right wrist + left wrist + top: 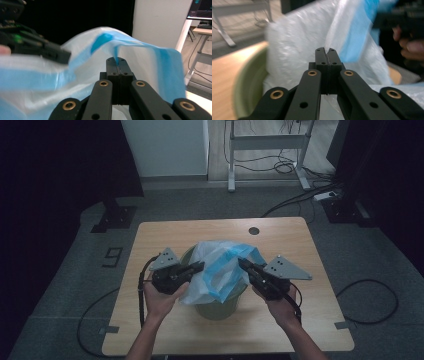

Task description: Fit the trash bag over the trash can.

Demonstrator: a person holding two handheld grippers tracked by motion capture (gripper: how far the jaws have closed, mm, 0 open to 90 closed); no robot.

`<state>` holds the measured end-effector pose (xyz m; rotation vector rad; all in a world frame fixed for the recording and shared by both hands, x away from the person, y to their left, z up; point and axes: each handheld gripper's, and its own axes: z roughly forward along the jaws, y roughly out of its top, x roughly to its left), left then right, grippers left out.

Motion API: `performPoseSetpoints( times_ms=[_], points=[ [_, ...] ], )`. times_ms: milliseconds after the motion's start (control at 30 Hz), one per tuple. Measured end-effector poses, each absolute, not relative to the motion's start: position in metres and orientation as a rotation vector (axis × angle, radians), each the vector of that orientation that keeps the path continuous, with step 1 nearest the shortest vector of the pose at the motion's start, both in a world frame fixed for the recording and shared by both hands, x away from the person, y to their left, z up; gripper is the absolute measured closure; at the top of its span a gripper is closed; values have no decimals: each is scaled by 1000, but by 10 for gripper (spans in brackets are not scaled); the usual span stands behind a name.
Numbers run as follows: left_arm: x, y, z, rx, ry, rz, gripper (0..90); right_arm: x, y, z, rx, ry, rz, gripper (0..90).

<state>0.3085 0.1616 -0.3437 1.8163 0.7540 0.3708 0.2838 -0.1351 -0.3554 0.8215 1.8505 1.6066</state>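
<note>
Hands low at the table's near edge, both angled inward over the green bin [216, 309], my right gripper [117, 60] clamped on the bag's [220, 270] blue-banded rim, my left gripper [326, 51] with jaws together against the white plastic, film between them too blurred to tell.

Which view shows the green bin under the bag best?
The high view: the green bin stands whole on the table, its lower wall visible under the white and blue bag draped over it. The left gripper view catches a blurred stretch of its rim. In the right gripper view the bag covers it.
</note>
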Motion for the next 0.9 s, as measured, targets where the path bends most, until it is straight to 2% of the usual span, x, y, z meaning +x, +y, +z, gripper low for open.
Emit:
performPoseSetpoints(
  times_ms=[167,333,600,767,900],
  points=[
    [325,179,-348,1680,837,445,899,293,-144,-362,867,1859,1570,891],
    [341,194,-352,1576,895,457,899,308,-156,-365,908,1864,1529,890],
    [363,214,-338,1474,917,480,899,346,-172,-345,952,1789,1468,891],
    [349,223,-326,1449,855,495,899,343,-180,-329,934,1733,1505,890],
    [325,229,-334,1459,807,475,898,323,-188,-334,904,1729,1546,891]
  ],
)
